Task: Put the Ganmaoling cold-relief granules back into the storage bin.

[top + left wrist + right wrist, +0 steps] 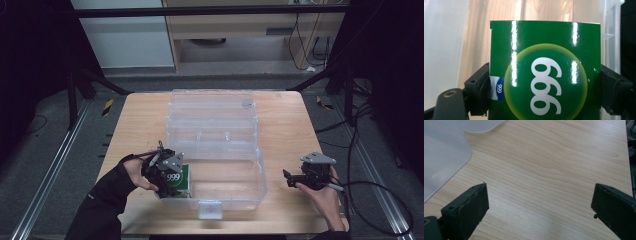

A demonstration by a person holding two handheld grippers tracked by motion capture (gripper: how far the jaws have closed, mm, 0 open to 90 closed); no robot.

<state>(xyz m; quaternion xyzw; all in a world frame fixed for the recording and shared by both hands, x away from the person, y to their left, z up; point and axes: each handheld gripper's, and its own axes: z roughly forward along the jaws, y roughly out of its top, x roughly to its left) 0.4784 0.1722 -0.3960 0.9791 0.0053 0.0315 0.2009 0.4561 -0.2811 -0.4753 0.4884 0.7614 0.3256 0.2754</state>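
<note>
The left gripper point(170, 172) has its black jaws clenched on either side of a glossy green cardboard box printed with a white "999" in a yellow-edged circle point(544, 75), one jaw pressed against each side of the carton, with a small blue label just by the near jaw. From above, that green box point(179, 179) sits between the jaws at the near left corner of the clear plastic storage case point(252, 187), inside its lower tray, and the person's left hand point(137, 172) in a dark sleeve wraps the gripper from the outer side. Beyond the jaws the translucent wall of the case and pale wood show through. The case's lid point(212, 107) lies thrown open on the far side of the tray, flat on the light wooden worktop point(142, 117). Well apart, off the opposite side of the tray, the right gripper point(292, 177) rests low over bare wood with its jaws released, wide apart and holding nothing, pointing toward the case; between and past them runs plain wood grain point(544, 170), with a rounded frosted corner of the case point(444, 155) off beyond one jaw. The person's right hand point(322, 192) grips it from behind, a black cable trailing away.
</note>
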